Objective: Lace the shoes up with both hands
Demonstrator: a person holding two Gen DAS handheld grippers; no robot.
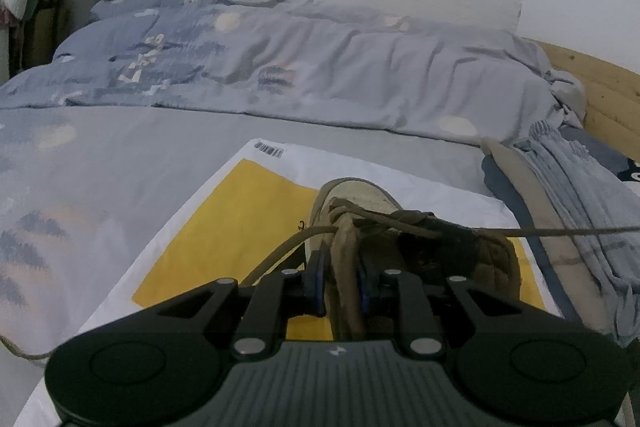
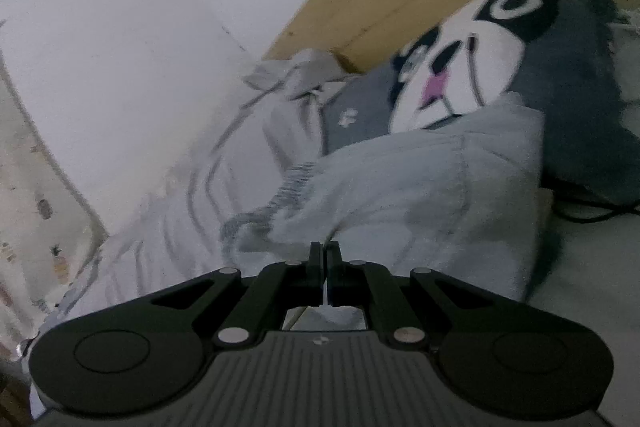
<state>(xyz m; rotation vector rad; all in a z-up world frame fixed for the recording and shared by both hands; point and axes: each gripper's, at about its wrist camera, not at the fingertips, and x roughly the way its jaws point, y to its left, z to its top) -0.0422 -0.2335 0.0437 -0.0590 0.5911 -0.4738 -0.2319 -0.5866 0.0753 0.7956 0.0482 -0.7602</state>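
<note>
**Left gripper on the shoe's tongue, lace drawn taut to the right**

While the brown shoe lies on a yellow-and-white plastic bag spread over the bed, the left gripper is clenched on the shoe's tongue area, its blue-edged pads pressing the fabric from both sides. One brown lace runs taut from the eyelets out of the picture's right edge; another strand curves loosely down to the left. The right gripper is clenched, pads nearly touching, facing a grey blanket and a dog-face cushion; whether it pinches the lace cannot be told.
</note>
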